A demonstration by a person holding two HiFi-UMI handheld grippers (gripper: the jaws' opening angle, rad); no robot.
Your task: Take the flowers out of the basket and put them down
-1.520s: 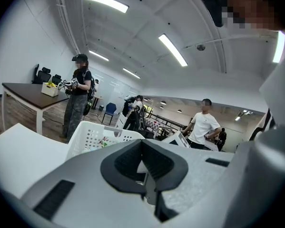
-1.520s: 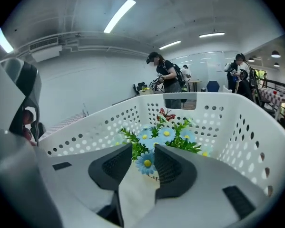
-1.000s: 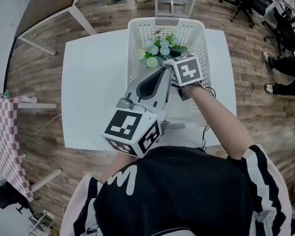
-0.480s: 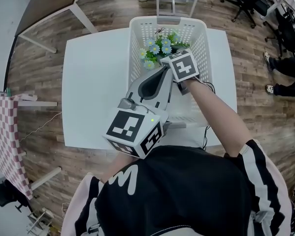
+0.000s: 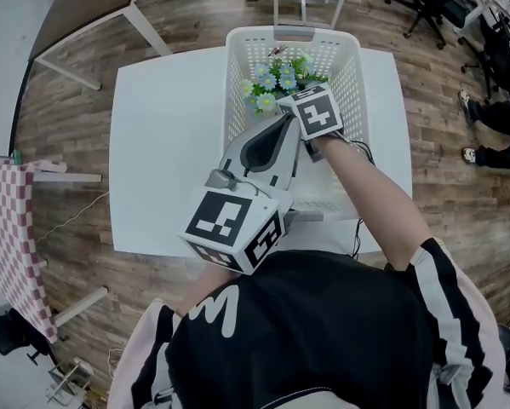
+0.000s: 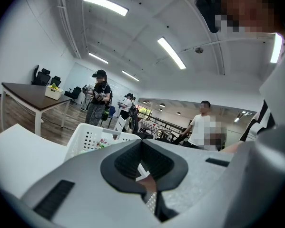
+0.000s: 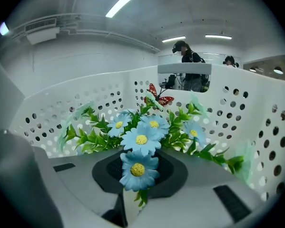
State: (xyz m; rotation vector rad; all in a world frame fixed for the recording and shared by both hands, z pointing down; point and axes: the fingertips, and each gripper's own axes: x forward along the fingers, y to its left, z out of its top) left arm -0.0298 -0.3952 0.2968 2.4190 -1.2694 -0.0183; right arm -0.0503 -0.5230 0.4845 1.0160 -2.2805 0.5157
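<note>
A bunch of blue artificial flowers (image 5: 274, 78) with green leaves lies in the far half of the white perforated basket (image 5: 233, 75). My right gripper (image 5: 290, 100) reaches down into the basket against the bunch. In the right gripper view its jaws (image 7: 137, 175) are closing, with a flower stem (image 7: 141, 196) in the narrow gap and a blue bloom (image 7: 138, 169) just above it. The rest of the flowers (image 7: 147, 132) spread out beyond. My left gripper (image 5: 279, 129) hovers over the basket's near left part, shut and holding nothing (image 6: 143, 163).
The basket stands on a white table (image 5: 165, 143), whose left half is bare. A red butterfly ornament (image 7: 160, 99) sits at the back of the bunch. Other tables, chairs and people stand around on the wooden floor (image 5: 76, 118).
My right gripper has moved a little deeper towards the flowers. The left gripper has hardly moved.
</note>
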